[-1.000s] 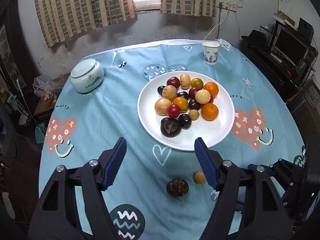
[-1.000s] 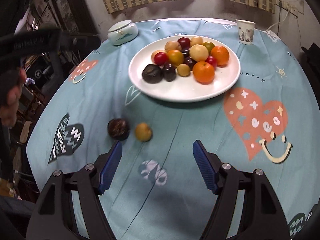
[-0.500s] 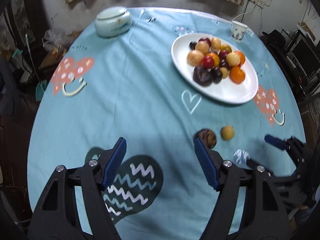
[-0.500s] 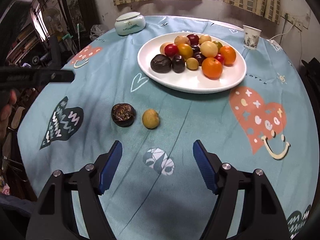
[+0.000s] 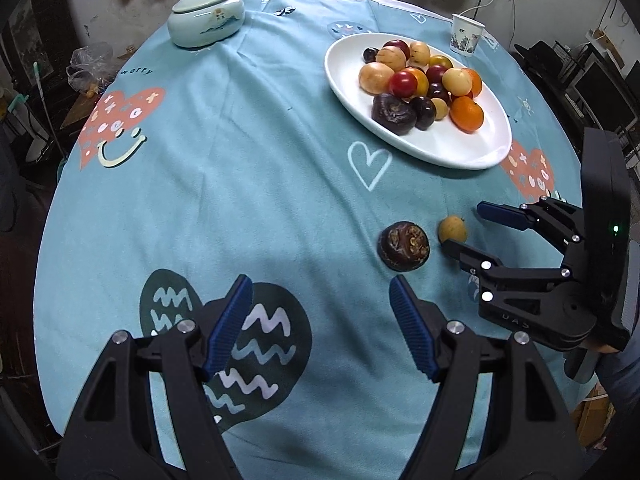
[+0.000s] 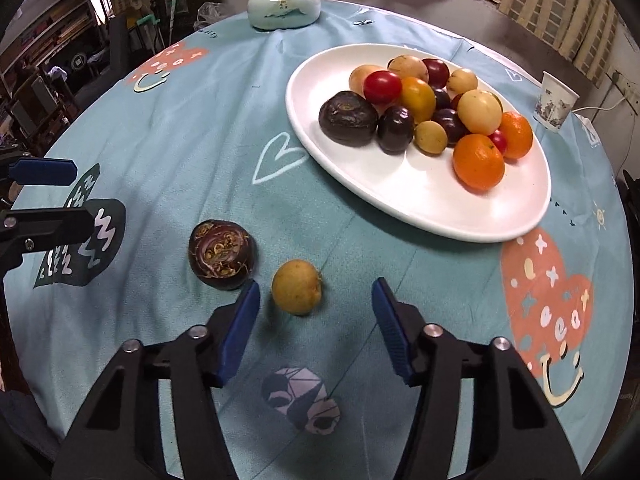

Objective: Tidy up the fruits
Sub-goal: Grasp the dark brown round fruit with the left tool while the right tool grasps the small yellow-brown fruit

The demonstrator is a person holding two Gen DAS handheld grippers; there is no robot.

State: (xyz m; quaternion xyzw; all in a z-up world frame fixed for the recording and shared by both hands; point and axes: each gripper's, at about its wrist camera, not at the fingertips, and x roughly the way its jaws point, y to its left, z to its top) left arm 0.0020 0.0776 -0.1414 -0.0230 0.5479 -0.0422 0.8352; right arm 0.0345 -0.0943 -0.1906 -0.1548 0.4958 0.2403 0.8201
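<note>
Right gripper (image 6: 316, 300), nearest: jaws apart and just been closing in, blue pads to either side of a small yellow-tan fruit (image 6: 297, 287) lying on the blue tablecloth (image 6: 200, 128). The fruit sits nearer the left pad; neither pad touches it. Round, matte skin, small dark nub on its right side.

Just beside it to the left, a dark brown-purple fruit (image 6: 221, 254), also loose on the cloth. Its top face is rough, with pale tan crusty patches. The two fruits are close but apart.

Left gripper (image 5: 320, 312): jaws spread wide, nothing between them, over a dark heart print with white zigzags. The dark fruit lies just beyond its right pad.

Farther back, a white oval plate (image 6: 400, 196) holds the main pile: a large dark wrinkled fruit (image 6: 347, 118) at the near-left edge, a smaller dark purple one beside it, two oranges (image 6: 478, 162) on the right, red and yellow cherry tomatoes, and several pale tan round fruits. All are heaped toward the far half; the near half is bare.

Beyond the plate: a lidded pale green ceramic jar (image 6: 283, 5) at far left and a printed paper cup (image 6: 555, 101) at far right; what they hold cannot be seen.
</note>
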